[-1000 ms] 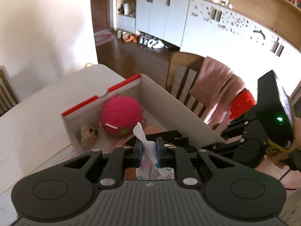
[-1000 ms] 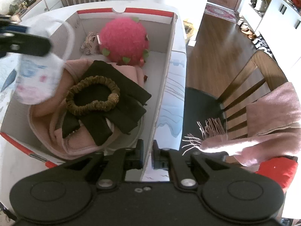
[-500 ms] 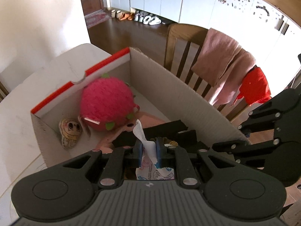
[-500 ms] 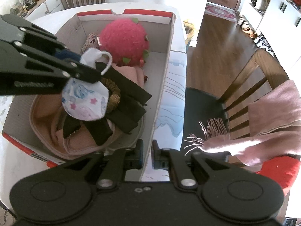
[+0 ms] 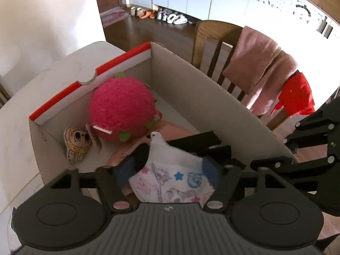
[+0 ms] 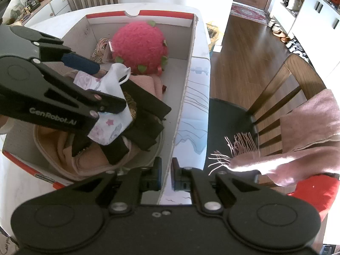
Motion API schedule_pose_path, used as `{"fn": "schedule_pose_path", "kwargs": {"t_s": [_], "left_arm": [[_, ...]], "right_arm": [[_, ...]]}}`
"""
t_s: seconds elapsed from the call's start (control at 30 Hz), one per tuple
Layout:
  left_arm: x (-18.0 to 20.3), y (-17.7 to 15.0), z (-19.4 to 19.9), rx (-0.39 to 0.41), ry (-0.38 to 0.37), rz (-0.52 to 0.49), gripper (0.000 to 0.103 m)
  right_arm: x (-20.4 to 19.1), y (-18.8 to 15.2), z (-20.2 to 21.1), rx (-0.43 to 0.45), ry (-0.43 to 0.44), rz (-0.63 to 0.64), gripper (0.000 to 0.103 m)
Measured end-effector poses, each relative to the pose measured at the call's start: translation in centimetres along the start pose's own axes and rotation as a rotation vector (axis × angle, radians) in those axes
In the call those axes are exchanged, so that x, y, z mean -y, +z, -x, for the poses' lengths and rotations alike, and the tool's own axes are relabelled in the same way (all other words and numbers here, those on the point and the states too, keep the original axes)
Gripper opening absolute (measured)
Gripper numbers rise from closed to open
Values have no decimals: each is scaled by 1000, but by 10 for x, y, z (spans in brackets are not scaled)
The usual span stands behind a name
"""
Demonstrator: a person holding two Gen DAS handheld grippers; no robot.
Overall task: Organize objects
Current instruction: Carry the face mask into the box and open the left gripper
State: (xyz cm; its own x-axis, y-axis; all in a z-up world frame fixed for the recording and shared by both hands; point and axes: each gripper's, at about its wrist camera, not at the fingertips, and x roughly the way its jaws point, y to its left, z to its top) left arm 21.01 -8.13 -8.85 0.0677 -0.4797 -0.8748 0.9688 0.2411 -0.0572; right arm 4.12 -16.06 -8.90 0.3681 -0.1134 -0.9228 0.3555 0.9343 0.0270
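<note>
A cardboard box (image 5: pixel 191 80) (image 6: pixel 187 68) with a red rim stands on the white table. In it lie a pink strawberry plush (image 5: pixel 122 112) (image 6: pixel 139 45), a small cartoon-face plush (image 5: pixel 76 143), pink cloth (image 6: pixel 144 84) and black cloth (image 6: pixel 146 114). My left gripper (image 5: pixel 167 170) (image 6: pixel 106 85) is open over the box. A white child's face mask with cartoon prints (image 5: pixel 174 180) (image 6: pixel 110 114) lies loose between its fingers, on the black cloth. My right gripper (image 6: pixel 166 174) is nearly shut on the box's near right wall.
A wooden chair (image 5: pixel 214 48) (image 6: pixel 276 97) with a pink scarf (image 5: pixel 261 63) (image 6: pixel 297 140) and a red garment (image 5: pixel 297 95) stands right beside the box. White cabinets and shoes lie across the wooden floor (image 5: pixel 170 27).
My left gripper has lowered into the box and opened. The mask has dropped from its shut jaws onto the clothes. The right gripper has not moved.
</note>
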Motion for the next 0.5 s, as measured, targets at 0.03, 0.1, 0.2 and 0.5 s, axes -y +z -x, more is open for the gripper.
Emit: {"fn": "schedule_pose_path", "kwargs": {"t_s": [0.03,0.1,0.2,0.5], "left_arm": [[-1,-1,0,2,-5,3,71],[-1,-2,2,6,-7,9,71],[-3,-5,6,11,-16,21,71],[-11,-18,30,58,-40,79,75]], "right_arm": [[0,0,0,0,0,0,7],[-1,0,0,0,-1,-1,7],[0,-1,0,-1,0,-5,7],[1,-1,0,-3,-1,-8,7]]}}
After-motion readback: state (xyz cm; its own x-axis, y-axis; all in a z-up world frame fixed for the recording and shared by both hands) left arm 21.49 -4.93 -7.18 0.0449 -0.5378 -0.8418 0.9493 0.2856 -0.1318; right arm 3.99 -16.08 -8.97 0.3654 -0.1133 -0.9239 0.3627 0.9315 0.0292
